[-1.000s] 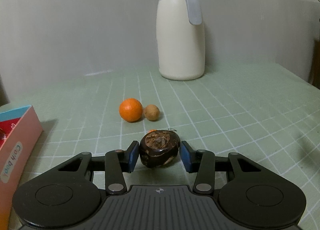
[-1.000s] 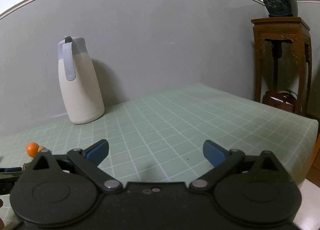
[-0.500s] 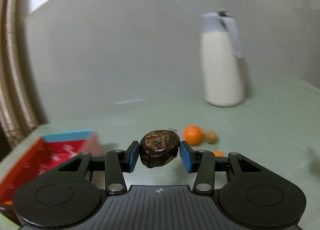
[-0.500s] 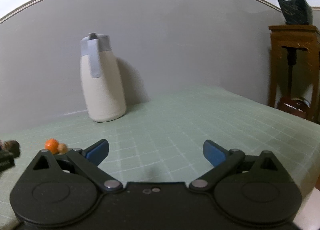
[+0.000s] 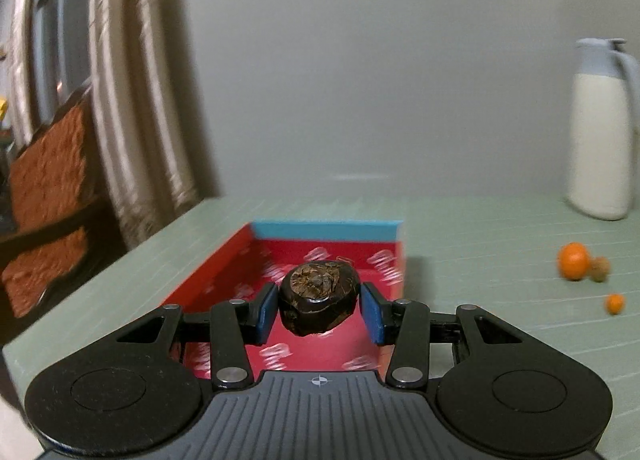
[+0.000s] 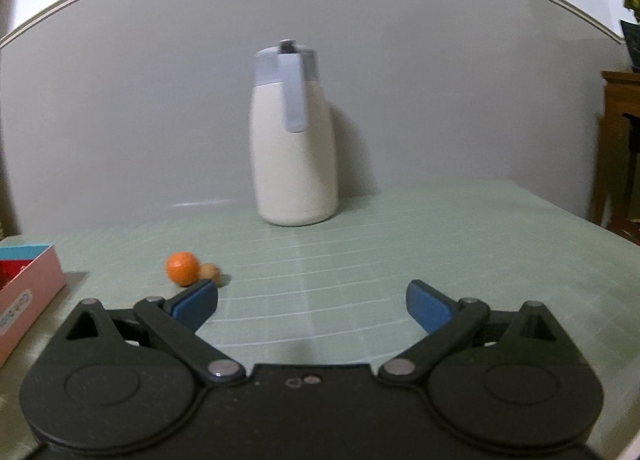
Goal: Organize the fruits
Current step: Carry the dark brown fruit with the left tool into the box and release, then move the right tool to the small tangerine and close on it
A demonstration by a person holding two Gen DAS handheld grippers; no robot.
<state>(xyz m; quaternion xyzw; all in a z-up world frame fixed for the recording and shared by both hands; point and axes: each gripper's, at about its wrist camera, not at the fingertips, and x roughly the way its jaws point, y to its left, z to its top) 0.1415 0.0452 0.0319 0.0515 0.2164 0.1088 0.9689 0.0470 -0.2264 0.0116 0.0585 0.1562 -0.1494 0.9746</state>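
While gripped, dark fruit point(image 5: 318, 302) hangs over red box point(image 5: 224, 260)

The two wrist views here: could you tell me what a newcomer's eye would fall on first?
First, the dark wrinkled fruit clamped in the left gripper, right above the open red box at the table's left end. Next, the tall cream jug with a grey-blue lid, standing against the wall. Then the bright orange touching a small brown fruit on the green tablecloth, ahead of the open, empty right gripper.
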